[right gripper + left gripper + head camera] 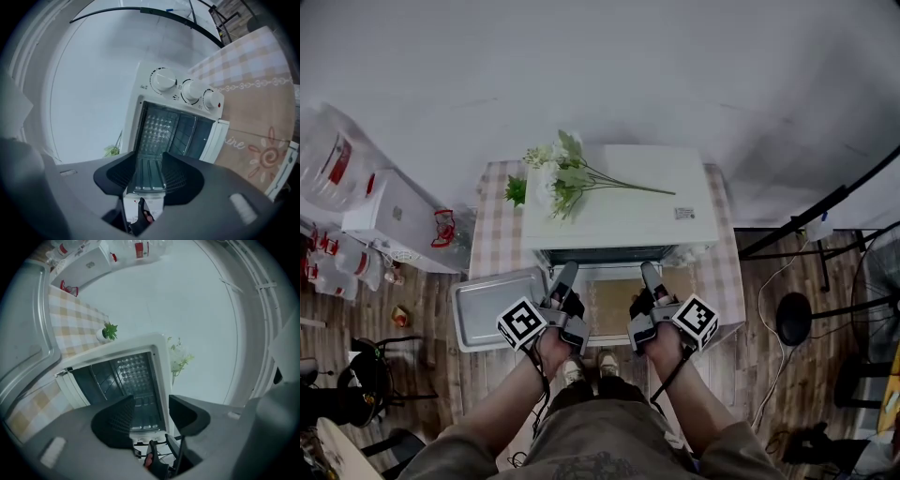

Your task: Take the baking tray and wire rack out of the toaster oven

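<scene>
Currently logged, item by item.

Baking tray (492, 309): out of oven, flat on checked tablecloth (492, 234), just beside open door (614, 305), on its left. Rect., shallow, rounded corners, raised rim, dull silver-grey, bare inside. Same tray (21, 319) fills left edge of left gripper view, rim bowed by wide lens.

Wire rack (101, 380): inside toaster oven (619, 197), low in cavity, toward door side. Shows only as thin metal bars, approx. parallel, w/ one bent rod near mouth. Not made out in head view.

Toaster oven: white box, centre of table, door dropped flat toward person, glass brownish. Dimpled metal back wall, ribbed side walls. Three white knobs (191, 90) on front, right of cavity.

Left gripper (568, 272): over door's left part, tips toward oven mouth, rolled on its side. Jaws moderately apart in own view, nothing betw. them, cavity seen through gap.

Right gripper (647, 270): over door's right part, level w/ left one, well apart from tray. Jaws parted by modest gap, holding nothing, ribbed cavity wall visible betw. them.

Misc.: flower spray (558, 178) lying on oven top; small potted plant (517, 190) on cloth, behind-left of oven; water bottles (328, 159) and white cabinet (403, 220) far left, off table.
</scene>
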Motion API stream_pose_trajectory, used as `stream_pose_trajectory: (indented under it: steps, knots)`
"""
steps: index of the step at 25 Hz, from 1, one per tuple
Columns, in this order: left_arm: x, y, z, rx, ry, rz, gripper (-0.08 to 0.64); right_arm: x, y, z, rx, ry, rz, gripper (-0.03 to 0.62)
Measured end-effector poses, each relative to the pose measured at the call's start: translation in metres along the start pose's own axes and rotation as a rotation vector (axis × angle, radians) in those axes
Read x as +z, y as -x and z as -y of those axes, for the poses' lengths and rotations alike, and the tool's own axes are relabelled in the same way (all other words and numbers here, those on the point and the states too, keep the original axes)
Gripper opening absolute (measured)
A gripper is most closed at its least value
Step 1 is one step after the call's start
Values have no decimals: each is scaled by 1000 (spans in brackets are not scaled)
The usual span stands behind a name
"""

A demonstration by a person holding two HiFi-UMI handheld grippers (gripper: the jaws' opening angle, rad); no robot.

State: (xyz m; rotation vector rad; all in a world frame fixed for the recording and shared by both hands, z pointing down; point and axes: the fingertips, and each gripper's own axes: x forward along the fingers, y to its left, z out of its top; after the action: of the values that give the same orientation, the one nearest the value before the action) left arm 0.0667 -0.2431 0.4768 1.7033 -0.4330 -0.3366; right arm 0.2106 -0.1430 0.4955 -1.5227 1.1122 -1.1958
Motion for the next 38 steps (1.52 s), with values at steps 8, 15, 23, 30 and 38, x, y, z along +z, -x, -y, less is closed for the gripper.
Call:
stream_pose_trajectory:
  steps: [8, 15, 23, 30, 38]
  knots:
    - [-9, -23, -65, 129, 23, -20, 227, 16, -28, 56, -81, -31, 39, 187]
    - [1, -41, -110, 189, -21, -18, 226, 29, -54, 91, -112, -39, 55, 179]
    - [15, -56, -142, 219, 29, 29, 224, 38, -77, 121, -162, -68, 72, 172]
    - [22, -66, -152, 222, -16, 46, 172, 50, -90, 132, -172, -98, 108, 145]
    - [35, -74, -150, 184, -14, 74, 49, 51, -99, 131, -134, -80, 106, 78]
